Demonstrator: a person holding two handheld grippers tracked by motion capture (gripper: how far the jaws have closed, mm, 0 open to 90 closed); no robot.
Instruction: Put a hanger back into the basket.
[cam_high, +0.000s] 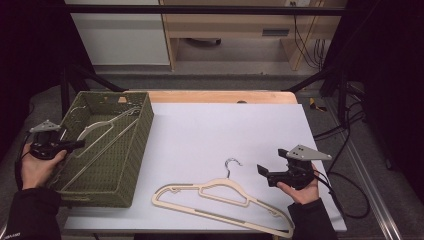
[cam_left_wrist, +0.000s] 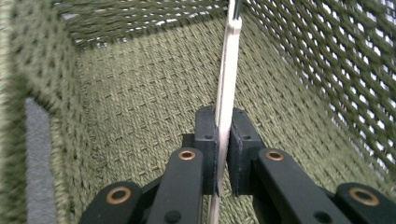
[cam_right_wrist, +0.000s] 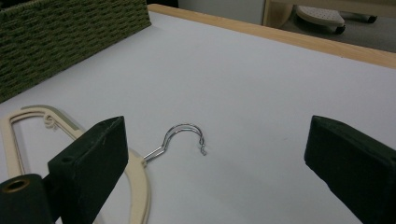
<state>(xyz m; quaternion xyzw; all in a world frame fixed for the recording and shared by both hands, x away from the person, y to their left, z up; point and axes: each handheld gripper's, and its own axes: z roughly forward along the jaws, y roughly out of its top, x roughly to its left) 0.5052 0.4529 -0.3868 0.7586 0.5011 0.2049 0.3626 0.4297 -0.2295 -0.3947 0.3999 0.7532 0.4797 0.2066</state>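
Cream hanger (cam_left_wrist: 227, 93), pinched by the left claw (cam_left_wrist: 223, 140) inside the woven basket (cam_high: 141, 137): lower flat before releasing; right claw (cam_right_wrist: 215, 154) spread beside the basket.

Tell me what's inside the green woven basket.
Inside the basket is a cream hanger, clamped by the left claw. Its lower end is hidden behind the claw.

Setting: we take this for a lab recording bay. Upper frame: black frame bars (cam_high: 200, 10), pale wood cabinets (cam_high: 225, 30); right edge: loose cables (cam_high: 350, 125); centre: covered table (cam_high: 225, 130).
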